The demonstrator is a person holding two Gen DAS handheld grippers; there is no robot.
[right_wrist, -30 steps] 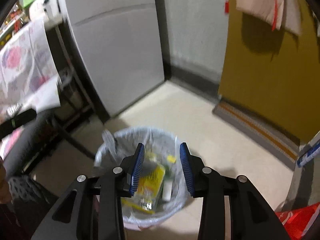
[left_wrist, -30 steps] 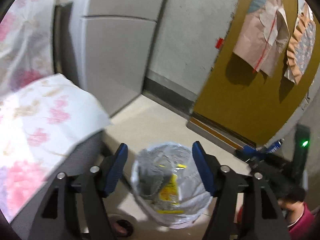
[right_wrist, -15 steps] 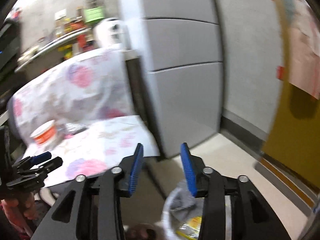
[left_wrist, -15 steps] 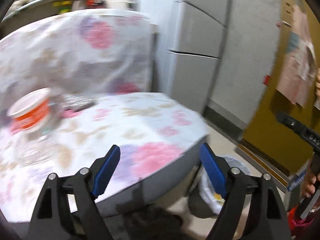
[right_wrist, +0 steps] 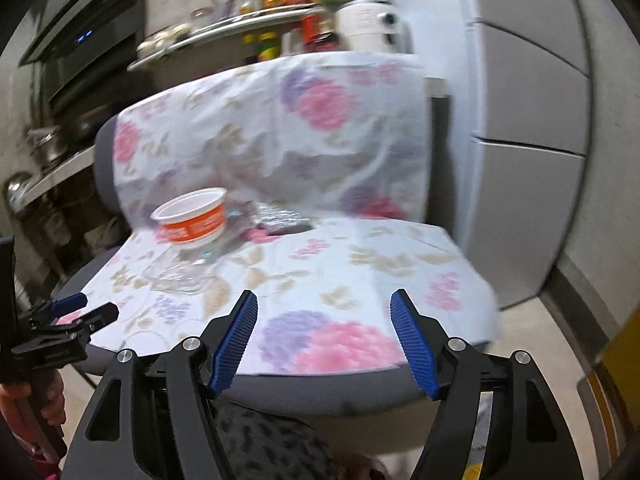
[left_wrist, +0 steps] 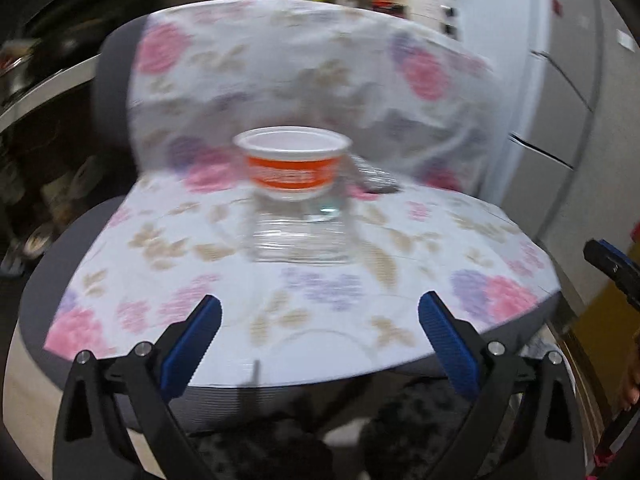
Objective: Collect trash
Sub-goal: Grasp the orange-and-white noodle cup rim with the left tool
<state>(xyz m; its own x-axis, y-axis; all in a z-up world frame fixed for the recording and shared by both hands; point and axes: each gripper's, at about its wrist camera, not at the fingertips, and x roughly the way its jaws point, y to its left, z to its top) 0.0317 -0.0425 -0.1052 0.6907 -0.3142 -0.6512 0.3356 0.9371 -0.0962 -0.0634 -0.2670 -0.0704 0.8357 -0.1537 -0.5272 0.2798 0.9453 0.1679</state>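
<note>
Both grippers have swung up and away from the lined bin on the floor, which has dropped out of sight, and now face a chair (left_wrist: 120,392) draped in a floral cloth (left_wrist: 320,292). On the seat, toward the far side, stands a white cup with an orange band (left_wrist: 294,164), upright and open at the top. Just in front of it lies a clear plastic container (left_wrist: 300,236), touching or nearly touching the cup's base; blur hides which. A dark, flat wrapper-like piece (right_wrist: 280,222) lies to the right of the cup, near the chair back.

Nearer the seat's front edge, the left gripper (left_wrist: 320,312) hangs with its blue pads spread wide and nothing between them. Likewise released, the right gripper (right_wrist: 324,308) holds nothing and sits off to the right, well apart from the cup. A grey fridge (right_wrist: 532,120) stands to the right of the chair, and a shelf of bottles (right_wrist: 280,12) runs behind it.
</note>
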